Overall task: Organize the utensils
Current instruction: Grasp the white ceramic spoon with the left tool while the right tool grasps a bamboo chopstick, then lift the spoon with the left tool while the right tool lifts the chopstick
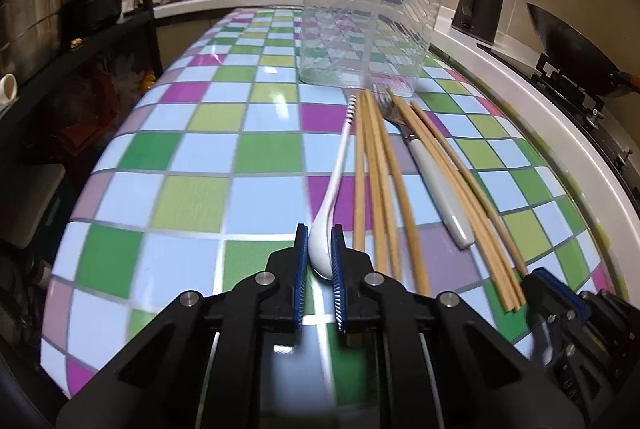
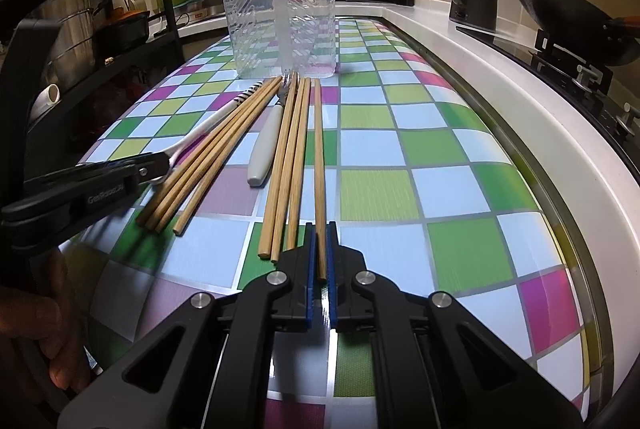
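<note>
The left hand-held gripper [image 1: 320, 249] is pinched on the bowl of the white spoon [image 1: 334, 181], at the near end of the row of utensils on the checkered worktop [image 1: 192, 157]. That end is the wide one, so the blue pads probably find better purchase there than on the thin handle. The right hand-held gripper [image 2: 321, 249] is clamped narrowly on the near end of a single chopstick [image 2: 319, 157], the rightmost of the wooden ones, which likely leaves the rest of its length free to go into the container first.

The spoon's long axis runs near to far, its striped handle tip pointing toward the clear plastic container [image 1: 368, 25] standing upright at the far end. The held chopstick lies along the same line, far tip just short of that container. The other chopsticks [image 2: 216, 153] and the white-handled fork [image 2: 268, 141] lie between them, all fanned toward it, fork tines far
</note>
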